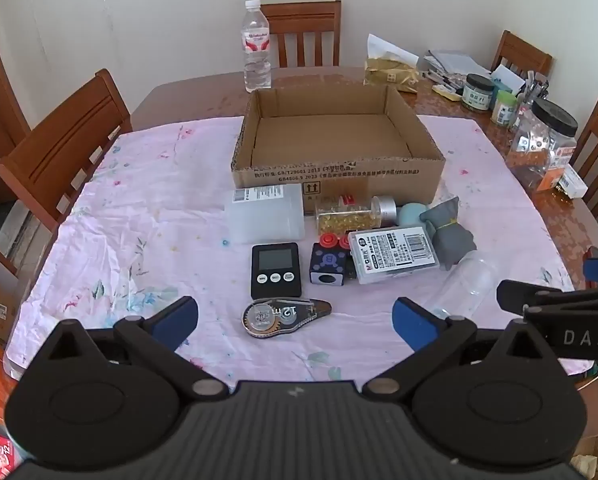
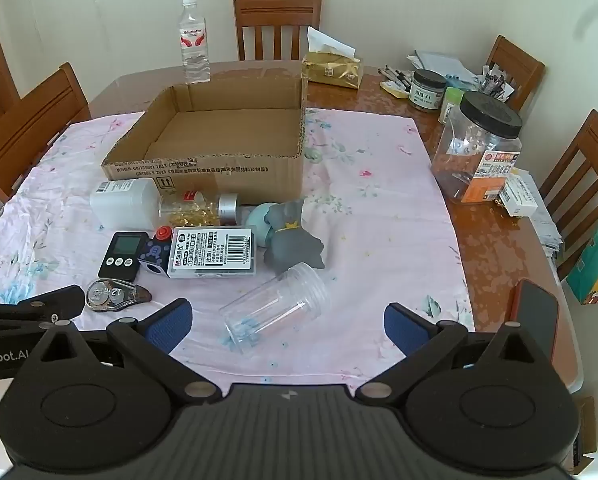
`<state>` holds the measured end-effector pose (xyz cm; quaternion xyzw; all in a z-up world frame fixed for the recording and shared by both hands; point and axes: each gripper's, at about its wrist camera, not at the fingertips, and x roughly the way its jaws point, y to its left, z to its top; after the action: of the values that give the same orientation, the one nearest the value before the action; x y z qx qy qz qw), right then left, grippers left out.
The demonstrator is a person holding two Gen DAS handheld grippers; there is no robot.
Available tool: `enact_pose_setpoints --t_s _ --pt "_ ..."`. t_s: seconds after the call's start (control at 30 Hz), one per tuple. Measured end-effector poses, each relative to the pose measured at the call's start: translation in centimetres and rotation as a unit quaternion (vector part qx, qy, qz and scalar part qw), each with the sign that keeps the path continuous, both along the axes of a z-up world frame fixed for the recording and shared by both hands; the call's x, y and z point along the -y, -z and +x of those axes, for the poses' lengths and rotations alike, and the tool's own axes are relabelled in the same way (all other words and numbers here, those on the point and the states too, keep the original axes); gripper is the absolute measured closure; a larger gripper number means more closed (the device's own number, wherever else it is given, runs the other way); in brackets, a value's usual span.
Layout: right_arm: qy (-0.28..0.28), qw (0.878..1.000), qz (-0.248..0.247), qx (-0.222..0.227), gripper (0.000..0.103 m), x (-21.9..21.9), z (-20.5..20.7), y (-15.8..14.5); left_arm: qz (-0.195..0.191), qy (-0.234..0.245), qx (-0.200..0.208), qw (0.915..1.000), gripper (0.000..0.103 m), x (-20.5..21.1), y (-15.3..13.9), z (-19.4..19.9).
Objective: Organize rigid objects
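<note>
Left wrist view: the left gripper (image 1: 295, 320) sits at the bottom of the frame with its blue pads spread wide and nothing between them. Just above the gap lies a correction tape dispenser (image 1: 286, 317) on the pink floral cloth (image 1: 139, 216). Higher, at centre, stand a black digital timer (image 1: 275, 270), a dark cube with red buttons (image 1: 328, 262) and a flat clear case with a barcode label (image 1: 393, 255). Behind them are a frosted plastic box (image 1: 266, 213), a lying jar of yellow capsules (image 1: 351, 213) and a grey figure (image 1: 449, 232). An empty cardboard box (image 1: 335, 140) fills the upper centre. At right edge, part of the right gripper (image 1: 559, 300) shows.

Right wrist view: the right gripper (image 2: 287, 324) is likewise released, jaws wide and empty. A clear jar (image 2: 277, 306) lies on its side just above the gap. The timer (image 2: 123, 255), cube (image 2: 155, 254) and barcode case (image 2: 213, 253) sit left of centre, the tape dispenser (image 2: 115, 294) lower left, the cardboard box (image 2: 219, 136) in the upper middle.
</note>
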<state>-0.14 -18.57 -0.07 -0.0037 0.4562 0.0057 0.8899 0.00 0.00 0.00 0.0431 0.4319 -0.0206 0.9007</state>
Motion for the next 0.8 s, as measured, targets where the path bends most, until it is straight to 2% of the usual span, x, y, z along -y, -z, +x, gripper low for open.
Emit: enact_pose_setpoints --t_s 0.2,0.8 --pt "0.001 1.000 0.000 0.000 0.000 0.04 -0.09 -0.06 -0.003 -0.001 -0.009 1.0000 0.001 0.14 0.04 0.25" --pt "-0.007 1.000 -0.005 0.010 0.000 -0.53 -0.25 -0.50 -0.016 -0.006 0.000 0.9998 0.001 -0.47 -0.37 -0.59"
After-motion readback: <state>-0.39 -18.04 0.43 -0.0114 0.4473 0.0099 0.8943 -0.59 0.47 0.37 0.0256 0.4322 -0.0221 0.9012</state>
